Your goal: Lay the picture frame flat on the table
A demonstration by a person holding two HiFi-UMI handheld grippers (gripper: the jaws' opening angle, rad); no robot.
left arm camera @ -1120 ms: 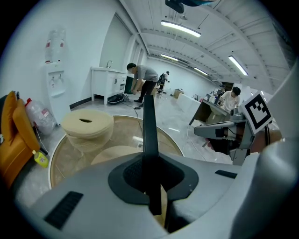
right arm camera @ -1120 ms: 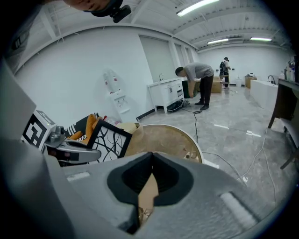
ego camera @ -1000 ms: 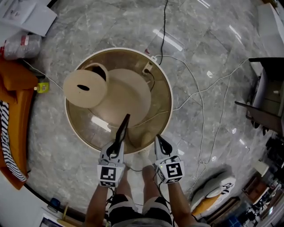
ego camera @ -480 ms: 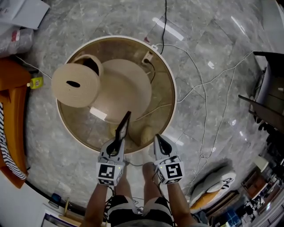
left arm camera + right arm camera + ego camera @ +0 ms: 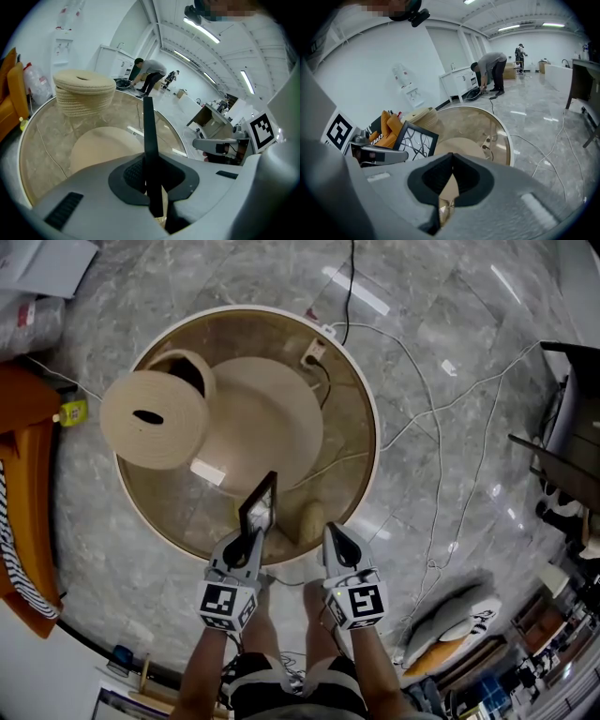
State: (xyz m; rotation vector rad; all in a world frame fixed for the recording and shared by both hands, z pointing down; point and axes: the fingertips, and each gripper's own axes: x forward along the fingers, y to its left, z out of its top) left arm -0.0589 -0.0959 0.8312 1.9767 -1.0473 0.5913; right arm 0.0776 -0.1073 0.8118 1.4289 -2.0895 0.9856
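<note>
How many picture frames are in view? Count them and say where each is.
1. The black-edged picture frame is clamped upright in the left gripper, over the round glass table's near rim. No other shows.

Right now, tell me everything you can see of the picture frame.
The frame is slim, black and rectangular, holding a white picture with black curving lines. It stands upright, not yet flat, held over the near rim of the table. The left tool is shut on its lower edge; nothing else visibly touches it.
</note>
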